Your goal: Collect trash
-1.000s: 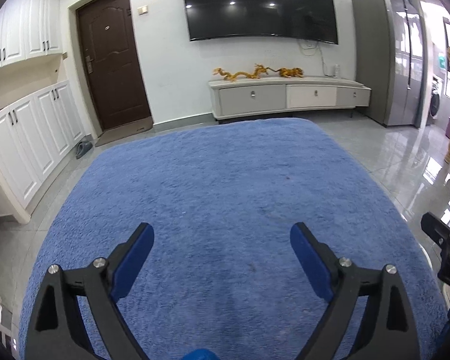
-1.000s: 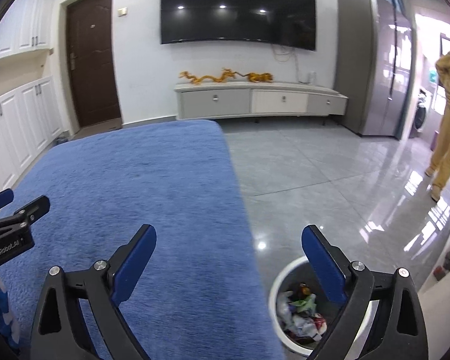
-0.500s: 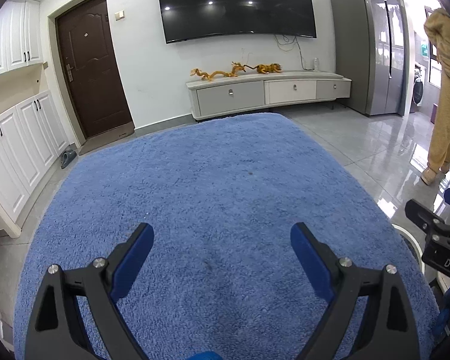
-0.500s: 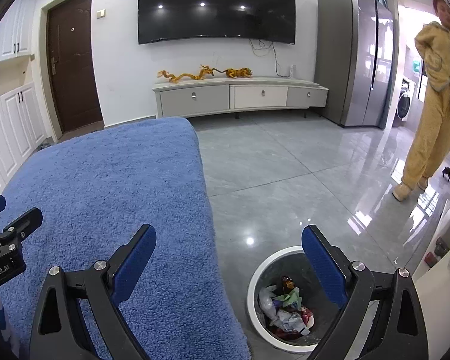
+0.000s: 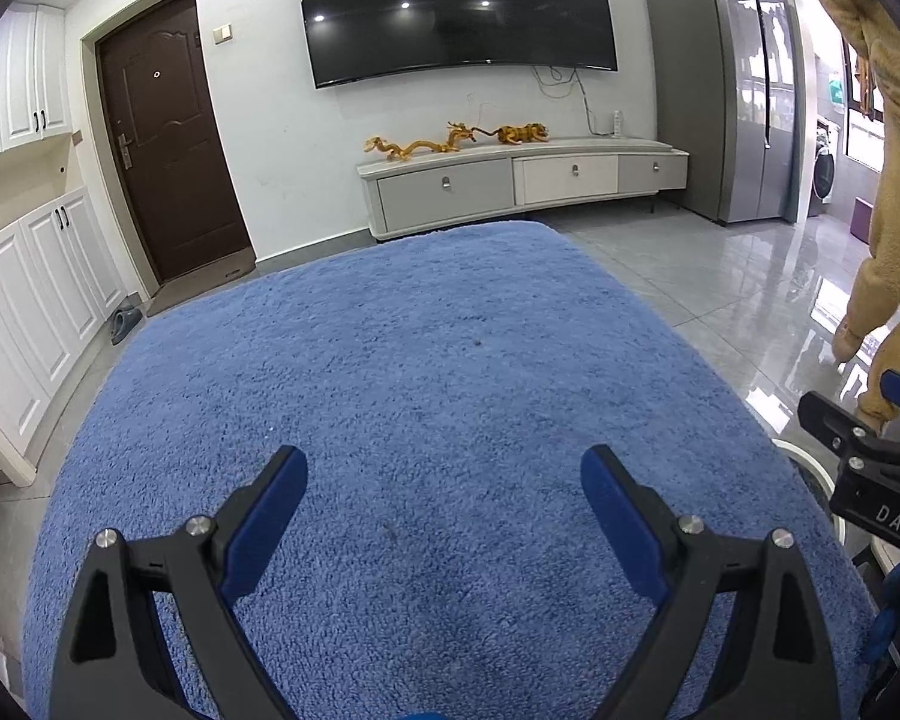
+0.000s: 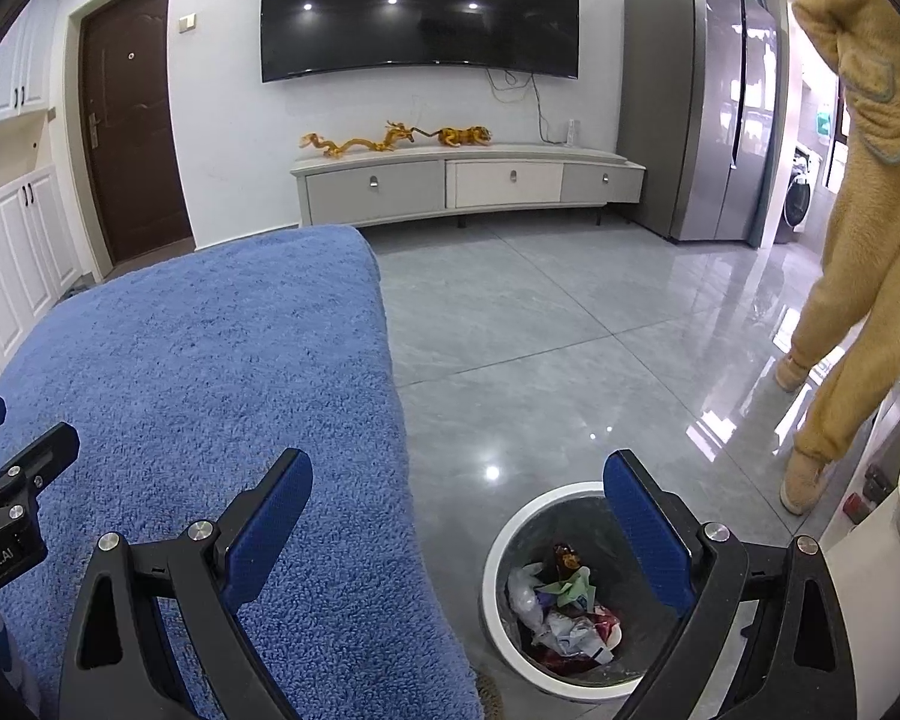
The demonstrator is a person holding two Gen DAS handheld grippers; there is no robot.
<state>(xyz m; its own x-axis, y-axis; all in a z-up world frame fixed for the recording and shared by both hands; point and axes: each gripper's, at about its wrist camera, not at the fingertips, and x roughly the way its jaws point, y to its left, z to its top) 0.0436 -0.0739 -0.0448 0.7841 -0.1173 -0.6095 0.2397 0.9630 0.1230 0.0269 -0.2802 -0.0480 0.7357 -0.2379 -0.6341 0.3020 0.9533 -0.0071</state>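
Fingers of both the left gripper and right gripper stay spread, empty; the bystander has stepped nearer, with more of the trash bin showing.

Far wall: white, carrying a large dark television that reflects ceiling spots; below it, a long low cabinet with three drawers, golden dragon and tiger figures on top; far left, dark brown door; left side, white panelled cupboards, a slipper at their foot; far right, tall steel-grey refrigerator, beyond it a bright doorway with a washing machine; floor: glossy grey tile, mirroring light; near, a surface draped in blue terry cloth.
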